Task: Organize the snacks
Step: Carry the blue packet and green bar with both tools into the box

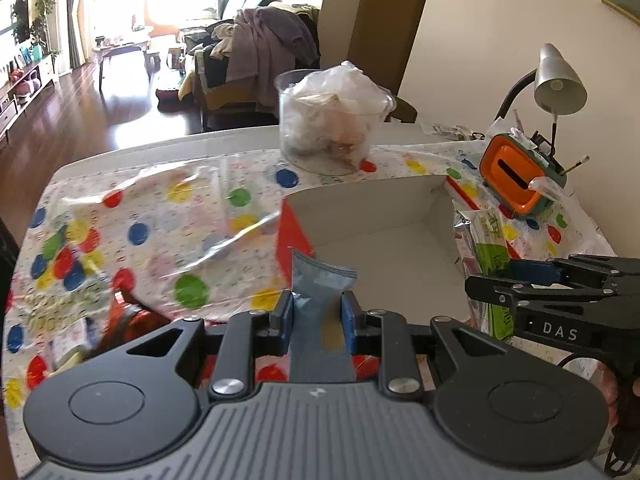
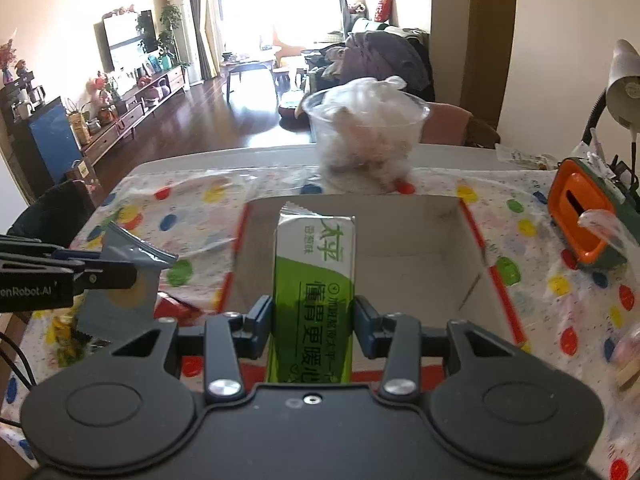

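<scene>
My left gripper [image 1: 318,312] is shut on a grey-blue snack packet [image 1: 320,284], held above the near left corner of an open cardboard box [image 1: 368,204] with red outer sides. My right gripper [image 2: 314,314] is shut on a green-and-white snack packet [image 2: 314,264] and holds it over the near edge of the same box [image 2: 360,256]. The box's inside looks empty. The right gripper and its packet [image 1: 494,256] show at the right of the left wrist view; the left gripper with the grey packet [image 2: 120,276] shows at the left of the right wrist view.
The table carries a polka-dot plastic cloth [image 1: 160,216]. A clear tub [image 1: 328,120] stuffed with plastic bags stands behind the box. An orange-and-green container [image 1: 516,176] and a desk lamp [image 1: 560,84] stand at the right. More wrapped snacks [image 1: 132,320] lie at the near left.
</scene>
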The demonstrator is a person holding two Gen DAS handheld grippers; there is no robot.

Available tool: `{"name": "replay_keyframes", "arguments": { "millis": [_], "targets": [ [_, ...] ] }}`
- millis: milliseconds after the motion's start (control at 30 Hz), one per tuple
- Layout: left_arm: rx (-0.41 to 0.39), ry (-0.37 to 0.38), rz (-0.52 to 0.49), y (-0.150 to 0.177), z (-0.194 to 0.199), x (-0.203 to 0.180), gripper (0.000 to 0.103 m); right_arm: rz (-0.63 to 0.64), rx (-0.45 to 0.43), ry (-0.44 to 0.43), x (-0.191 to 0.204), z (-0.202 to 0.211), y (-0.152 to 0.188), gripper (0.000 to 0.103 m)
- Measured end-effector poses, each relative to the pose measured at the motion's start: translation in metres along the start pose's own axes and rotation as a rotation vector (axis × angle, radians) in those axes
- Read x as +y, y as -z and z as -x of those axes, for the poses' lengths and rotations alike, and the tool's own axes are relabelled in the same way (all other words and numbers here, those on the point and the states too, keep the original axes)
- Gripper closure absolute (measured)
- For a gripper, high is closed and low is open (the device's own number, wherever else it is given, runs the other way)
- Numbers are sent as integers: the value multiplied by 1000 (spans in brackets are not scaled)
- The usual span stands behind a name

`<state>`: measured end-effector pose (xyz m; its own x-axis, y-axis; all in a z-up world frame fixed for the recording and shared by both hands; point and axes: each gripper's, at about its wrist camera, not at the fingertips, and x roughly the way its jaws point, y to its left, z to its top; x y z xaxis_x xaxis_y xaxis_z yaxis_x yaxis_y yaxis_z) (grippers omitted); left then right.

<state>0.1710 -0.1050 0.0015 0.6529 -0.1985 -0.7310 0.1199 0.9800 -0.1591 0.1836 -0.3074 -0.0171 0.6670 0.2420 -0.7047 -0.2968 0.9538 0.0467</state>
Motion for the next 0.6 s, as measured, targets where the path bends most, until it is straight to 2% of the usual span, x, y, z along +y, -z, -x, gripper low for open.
{"name": "replay_keyframes", "arguments": {
  "millis": [367, 600],
  "targets": [
    [72, 22, 18, -33, -62, -57, 79, 12, 55, 3, -69, -34, -17, 62],
    [153, -3, 29, -45, -114, -76, 79, 48, 144, -10, -91, -75, -24, 62]
  ]
}}
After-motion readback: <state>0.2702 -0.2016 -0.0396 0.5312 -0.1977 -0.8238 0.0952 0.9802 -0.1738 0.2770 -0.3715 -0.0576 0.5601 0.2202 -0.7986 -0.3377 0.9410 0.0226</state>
